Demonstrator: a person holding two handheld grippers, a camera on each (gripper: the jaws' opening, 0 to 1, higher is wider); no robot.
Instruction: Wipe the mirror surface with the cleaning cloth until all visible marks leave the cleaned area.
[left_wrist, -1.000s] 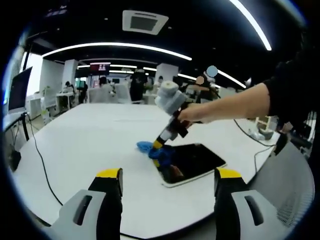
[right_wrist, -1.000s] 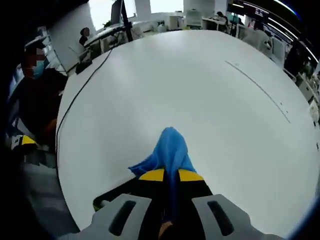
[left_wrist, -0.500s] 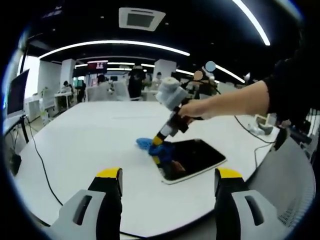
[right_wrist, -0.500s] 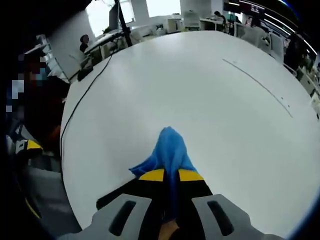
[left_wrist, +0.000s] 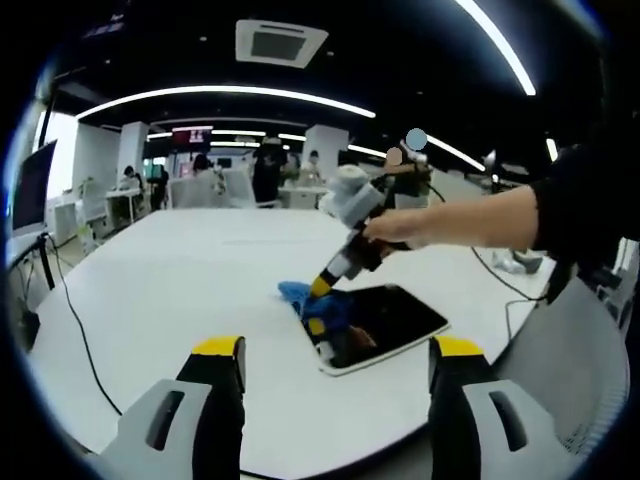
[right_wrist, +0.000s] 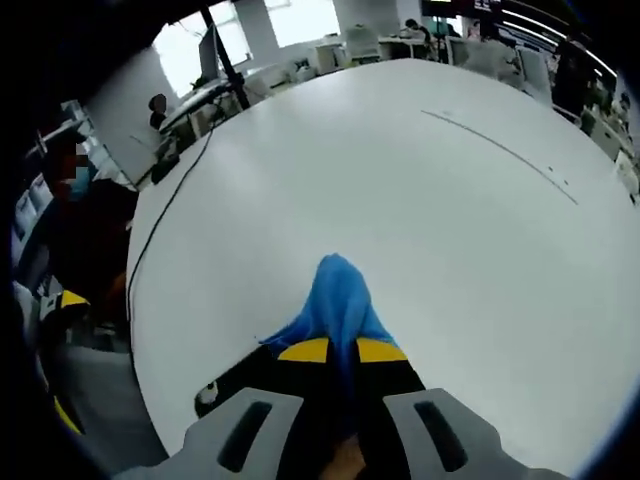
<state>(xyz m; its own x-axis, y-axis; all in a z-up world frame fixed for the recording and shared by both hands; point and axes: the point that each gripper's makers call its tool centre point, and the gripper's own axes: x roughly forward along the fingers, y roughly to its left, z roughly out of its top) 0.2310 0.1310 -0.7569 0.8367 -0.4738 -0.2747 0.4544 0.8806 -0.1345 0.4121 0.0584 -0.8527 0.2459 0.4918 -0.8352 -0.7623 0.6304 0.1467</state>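
Note:
A dark rectangular mirror (left_wrist: 385, 322) with a white rim lies flat on the white table (left_wrist: 180, 280). My right gripper (left_wrist: 320, 290) reaches in from the right, held by a hand, and presses the blue cleaning cloth (left_wrist: 308, 302) onto the mirror's near-left corner. In the right gripper view the jaws are shut on the blue cloth (right_wrist: 337, 305), which sticks out ahead of my right gripper (right_wrist: 341, 350) over the mirror's edge (right_wrist: 225, 385). My left gripper (left_wrist: 338, 350) stands open near the table's front edge, short of the mirror, with nothing between its jaws.
A black cable (left_wrist: 75, 330) runs over the table's left side, and another cable (left_wrist: 495, 275) lies at the right. A grey mesh chair back (left_wrist: 585, 370) stands right of the mirror. Desks, monitors and people fill the office behind. A seated person (right_wrist: 70, 220) shows at the left.
My right gripper and the cloth have slid a little to the right along the mirror's near-left corner. The left gripper stays open in the same place.

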